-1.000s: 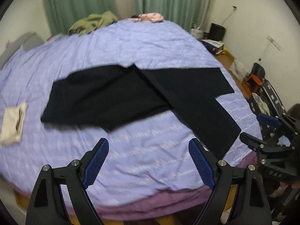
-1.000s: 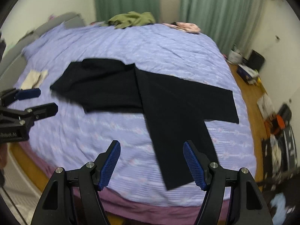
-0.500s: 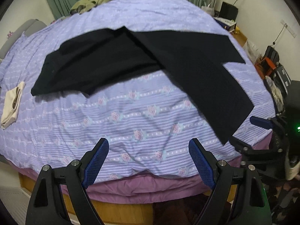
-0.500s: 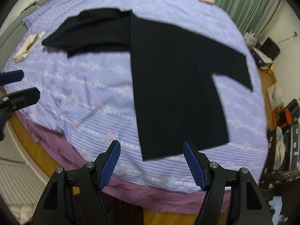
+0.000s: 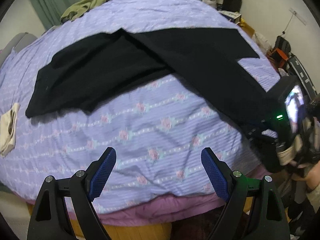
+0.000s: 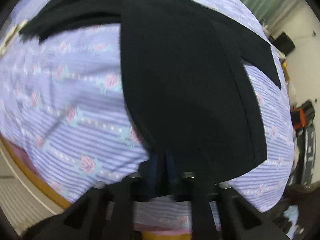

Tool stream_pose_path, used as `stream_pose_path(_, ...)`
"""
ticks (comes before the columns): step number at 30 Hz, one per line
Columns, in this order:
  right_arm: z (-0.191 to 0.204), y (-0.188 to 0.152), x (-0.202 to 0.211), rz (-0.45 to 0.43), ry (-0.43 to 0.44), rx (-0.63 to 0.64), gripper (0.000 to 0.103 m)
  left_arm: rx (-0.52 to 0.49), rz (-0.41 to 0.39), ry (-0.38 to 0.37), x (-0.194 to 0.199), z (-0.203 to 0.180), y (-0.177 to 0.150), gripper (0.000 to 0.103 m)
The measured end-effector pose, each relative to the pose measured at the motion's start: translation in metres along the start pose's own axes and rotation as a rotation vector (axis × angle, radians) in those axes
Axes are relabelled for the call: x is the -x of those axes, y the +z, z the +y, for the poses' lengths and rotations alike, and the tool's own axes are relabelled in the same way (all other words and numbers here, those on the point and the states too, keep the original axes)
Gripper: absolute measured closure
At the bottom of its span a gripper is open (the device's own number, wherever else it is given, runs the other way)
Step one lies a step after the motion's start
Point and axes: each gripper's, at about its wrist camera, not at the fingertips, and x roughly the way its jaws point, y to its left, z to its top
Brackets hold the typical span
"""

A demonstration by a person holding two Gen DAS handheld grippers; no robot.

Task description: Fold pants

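In the left wrist view we see the pair of black fabric pants spread flat across the lilac, rose-patterned bedspread, the two legs splayed apart in a wide V toward the right side of the bed. Our left gripper hangs over bare bedspread near the bed's front edge, its blue-padded fingers spread wide and holding nothing. At the right edge of this view, the right-hand tool sits at the hem of the nearer leg. A small cream folded cloth lies well apart at the far left, and an olive green crumpled garment rests at the far end of the bed.

In the right wrist view, which is blurred, the nearer leg of the pants fills the middle of the frame. Our right gripper has its blue pads drawn nearly together at the hem's left corner, and the cloth appears pinched between them.

We judge the fabric soft, light and limp: it will sag and drag wherever it is unsupported. The best holds are the hem corners and the waistband corners, so we would take the second hem corner with the left gripper before lifting.
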Motion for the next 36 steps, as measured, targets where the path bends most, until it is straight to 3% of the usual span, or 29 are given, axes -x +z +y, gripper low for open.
stream_pose_path(6,-0.058,0.023,0.087,-0.215,-0.129,-0.151,0.097,-0.007,-0.087,-0.013,0.017,0.01,0.034,0.016)
stream_pose_path(10,-0.119,0.072,0.129,-0.334,-0.206,-0.225,0.097,0.02,-0.158,-0.011,0.03,0.01,0.072,0.016)
stream_pose_path(15,-0.184,0.141,0.144,-0.404,-0.27,-0.261,0.097,0.038,-0.216,-0.024,0.032,-0.001,0.128,0.016)
stream_pose_path(23,-0.246,0.251,0.086,-0.376,-0.281,-0.217,0.097,0.039,-0.231,0.002,-0.007,-0.035,0.226,0.016)
stream_pose_path(27,-0.28,0.282,0.028,-0.301,-0.253,-0.225,0.097,0.014,-0.19,0.001,-0.046,-0.053,0.26,0.016)
stream_pose_path(32,-0.307,0.296,-0.042,-0.193,-0.245,-0.209,0.096,-0.023,-0.139,-0.01,-0.091,-0.073,0.279,0.016)
stream_pose_path(33,-0.31,0.298,-0.049,-0.18,-0.244,-0.202,0.094,-0.034,-0.126,-0.012,-0.1,-0.078,0.282,0.016)
stream_pose_path(36,-0.324,0.298,-0.056,-0.175,-0.266,-0.24,0.057,-0.063,-0.112,-0.023,-0.116,-0.088,0.285,0.016)
